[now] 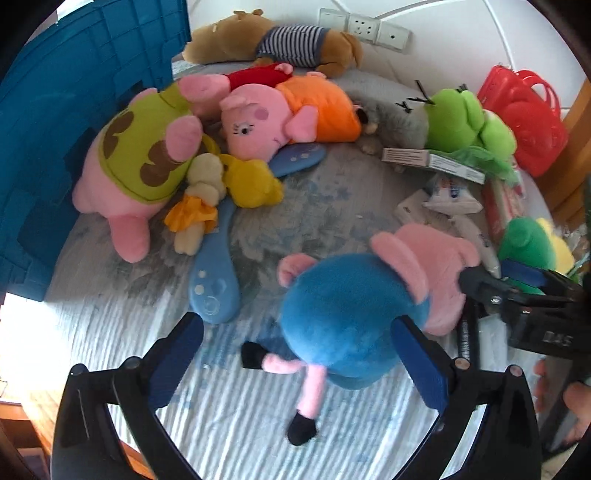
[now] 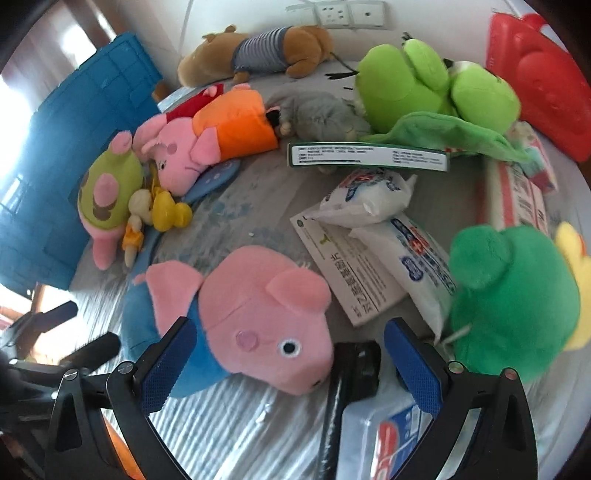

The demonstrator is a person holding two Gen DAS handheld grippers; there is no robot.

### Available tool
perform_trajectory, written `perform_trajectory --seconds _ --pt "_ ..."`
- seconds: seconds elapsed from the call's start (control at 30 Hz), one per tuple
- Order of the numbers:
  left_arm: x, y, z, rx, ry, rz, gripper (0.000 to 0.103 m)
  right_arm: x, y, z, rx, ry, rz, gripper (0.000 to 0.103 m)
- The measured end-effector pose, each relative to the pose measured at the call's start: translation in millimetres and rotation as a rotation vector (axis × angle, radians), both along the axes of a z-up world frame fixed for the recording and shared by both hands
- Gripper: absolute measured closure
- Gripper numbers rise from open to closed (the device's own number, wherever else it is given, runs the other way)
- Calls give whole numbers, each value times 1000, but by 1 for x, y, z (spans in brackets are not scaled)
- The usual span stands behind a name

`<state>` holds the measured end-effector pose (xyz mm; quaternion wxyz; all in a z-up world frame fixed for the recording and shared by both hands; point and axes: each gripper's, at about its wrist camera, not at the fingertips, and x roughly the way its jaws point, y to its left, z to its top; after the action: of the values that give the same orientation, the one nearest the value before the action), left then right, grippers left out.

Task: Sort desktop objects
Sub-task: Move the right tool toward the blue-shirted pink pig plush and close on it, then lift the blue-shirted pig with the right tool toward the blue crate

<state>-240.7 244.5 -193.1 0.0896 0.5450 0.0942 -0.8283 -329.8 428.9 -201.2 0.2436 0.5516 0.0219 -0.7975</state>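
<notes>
we held the left claw [image 1: 297,363] released over the blue-shirted pig plush [image 1: 343,317]; right claw [image 2: 290,365] released too. risk: the pens at 3 o'clock could snag the plush.

I see a row of white wall sockets [image 1: 364,27] on the white wall [image 1: 461,33] at the far edge of my view. Directly below the sockets, a grey-blue quilted cover [image 1: 314,206] spreads toward me, with pale stripes at its near end. Right of the sockets stands a wooden panel [image 1: 576,122]. Far below-left of them, sunlit wood [image 1: 33,417] shows.
</notes>
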Motion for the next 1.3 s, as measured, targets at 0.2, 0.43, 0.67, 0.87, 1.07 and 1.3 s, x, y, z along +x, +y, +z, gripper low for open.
perform_trajectory --seconds 0.2,0.43,0.67,0.87,1.07,1.3 --pt "2 18 -15 17 -22 -22 0 2 2 -3 -24 -19 47 0" --pt "-4 22 -44 -12 -40 -14 0 1 -3 -17 -47 -42 75 0" --pt "-30 -12 -33 -45 49 -16 0 -8 -20 -28 -61 -43 124 4" --pt "-36 -13 -39 0 51 -51 0 -20 -31 -39 -64 -65 160 31" --pt "-24 -6 -39 14 25 -72 0 -20 -26 -44 -89 -107 165 31" --pt "-19 0 -56 16 26 -81 0 -15 -27 -44 -77 -102 176 29"
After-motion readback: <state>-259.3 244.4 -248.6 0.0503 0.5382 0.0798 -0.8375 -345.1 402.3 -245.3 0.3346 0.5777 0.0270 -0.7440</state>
